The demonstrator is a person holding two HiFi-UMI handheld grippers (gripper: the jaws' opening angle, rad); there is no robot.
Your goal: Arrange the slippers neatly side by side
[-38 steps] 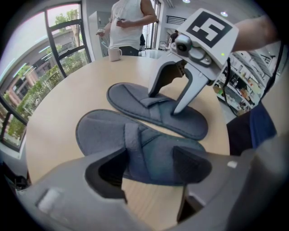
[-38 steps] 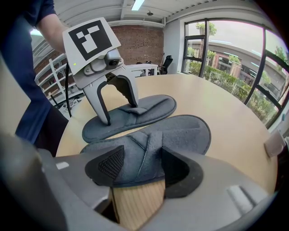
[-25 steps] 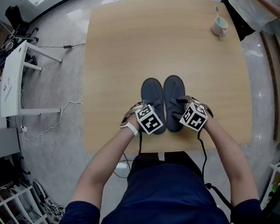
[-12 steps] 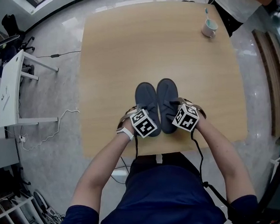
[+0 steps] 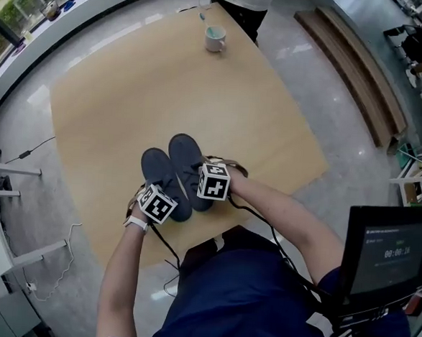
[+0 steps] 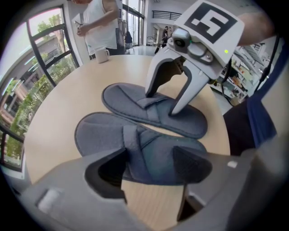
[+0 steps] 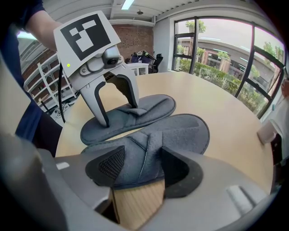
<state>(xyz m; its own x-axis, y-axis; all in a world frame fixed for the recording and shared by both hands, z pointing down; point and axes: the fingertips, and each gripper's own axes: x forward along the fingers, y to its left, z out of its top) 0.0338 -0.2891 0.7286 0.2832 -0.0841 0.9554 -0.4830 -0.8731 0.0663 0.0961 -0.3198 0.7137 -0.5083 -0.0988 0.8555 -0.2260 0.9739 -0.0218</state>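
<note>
On my left gripper the fingers are standing wide apart, holding nothing, straddling the heel of a dark grey fabric slipper. My right gripper is likewise spreading wide over the matching second slipper. Both are lying side by side near my edge of the light wooden bench.

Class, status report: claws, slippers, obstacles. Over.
Left claw and right claw open, each astride a heel. Slippers side by side. Mug far off.
</note>
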